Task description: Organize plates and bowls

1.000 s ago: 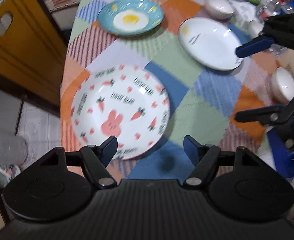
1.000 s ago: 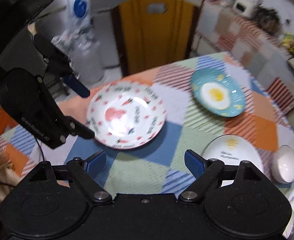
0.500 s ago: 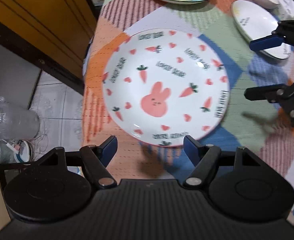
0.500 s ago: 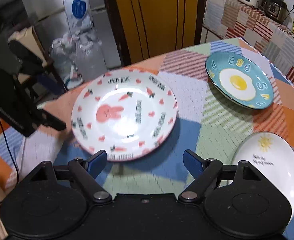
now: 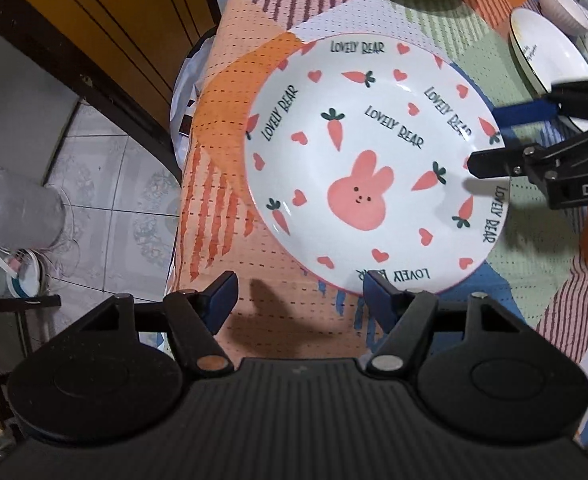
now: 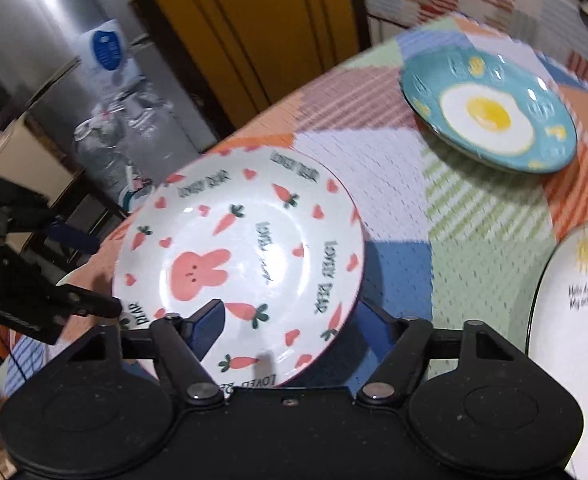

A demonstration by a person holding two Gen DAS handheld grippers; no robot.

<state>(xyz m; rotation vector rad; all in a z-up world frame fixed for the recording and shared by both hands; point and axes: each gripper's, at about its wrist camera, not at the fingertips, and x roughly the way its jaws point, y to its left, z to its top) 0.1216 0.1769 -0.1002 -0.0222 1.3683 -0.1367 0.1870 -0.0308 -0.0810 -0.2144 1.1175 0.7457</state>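
A white rabbit-and-carrot plate (image 5: 374,164) lies near the table's corner; it also shows in the right wrist view (image 6: 242,256). My left gripper (image 5: 300,294) is open at the plate's near rim, its right finger at the rim. My right gripper (image 6: 290,320) is open, with its jaws straddling the plate's opposite rim; it shows from the left wrist view (image 5: 506,140). A blue fried-egg plate (image 6: 488,114) and a white sun plate (image 6: 574,312) lie further along the table.
A patchwork tablecloth (image 5: 230,92) covers the table, whose edge drops to a tiled floor (image 5: 106,184) on the left. A yellow chair (image 6: 262,20) stands beside it. A white bowl (image 5: 562,4) sits at the far right.
Both grippers have closed in on the rabbit plate from opposite sides. The right gripper now straddles its rim. Both stay open.
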